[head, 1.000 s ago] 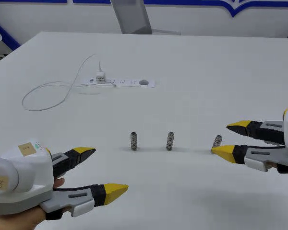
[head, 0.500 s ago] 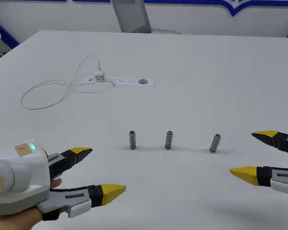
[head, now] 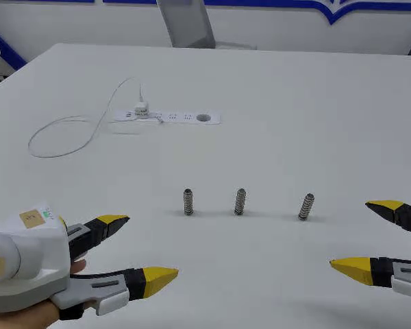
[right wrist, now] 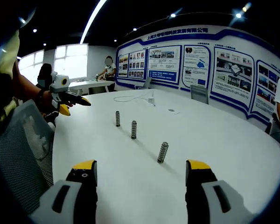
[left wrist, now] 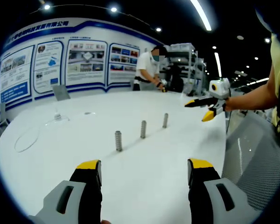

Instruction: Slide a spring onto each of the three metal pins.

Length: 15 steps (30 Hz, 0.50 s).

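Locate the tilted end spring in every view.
Head view: tilted spring, right end of the row.
Left gripper view: tilted spring, farthest in the row, right of centre.
Right gripper view: tilted spring, nearest, above the jaws.
Shared landmark: the middle spring beside it.

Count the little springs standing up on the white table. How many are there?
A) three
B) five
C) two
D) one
A: in the head view the left spring, the middle spring and the right spring stand in a row on the table.
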{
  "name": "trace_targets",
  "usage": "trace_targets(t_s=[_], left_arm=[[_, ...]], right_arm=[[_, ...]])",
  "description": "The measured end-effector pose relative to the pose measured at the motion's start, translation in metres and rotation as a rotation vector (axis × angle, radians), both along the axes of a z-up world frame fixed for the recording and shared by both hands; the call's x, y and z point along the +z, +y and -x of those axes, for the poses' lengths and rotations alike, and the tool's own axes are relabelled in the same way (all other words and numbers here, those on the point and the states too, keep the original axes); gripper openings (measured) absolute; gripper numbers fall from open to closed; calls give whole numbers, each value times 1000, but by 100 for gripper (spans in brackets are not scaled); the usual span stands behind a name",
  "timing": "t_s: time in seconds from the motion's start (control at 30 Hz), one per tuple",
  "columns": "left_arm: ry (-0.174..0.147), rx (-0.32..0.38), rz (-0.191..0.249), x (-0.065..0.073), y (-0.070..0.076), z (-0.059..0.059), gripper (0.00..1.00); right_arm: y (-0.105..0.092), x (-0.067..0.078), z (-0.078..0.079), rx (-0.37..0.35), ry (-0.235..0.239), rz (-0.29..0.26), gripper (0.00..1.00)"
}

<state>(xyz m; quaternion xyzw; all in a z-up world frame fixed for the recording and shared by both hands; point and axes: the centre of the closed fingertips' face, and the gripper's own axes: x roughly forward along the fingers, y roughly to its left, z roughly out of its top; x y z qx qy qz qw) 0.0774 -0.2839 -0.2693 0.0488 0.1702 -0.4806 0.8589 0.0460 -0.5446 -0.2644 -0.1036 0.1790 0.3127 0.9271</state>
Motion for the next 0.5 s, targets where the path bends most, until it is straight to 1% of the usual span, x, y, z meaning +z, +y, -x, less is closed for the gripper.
trace_targets(t_s=[0.5], left_arm=[[3,4,1,0,0,1,76]], right_arm=[[0,1,-2,-18,-1,-7,77]])
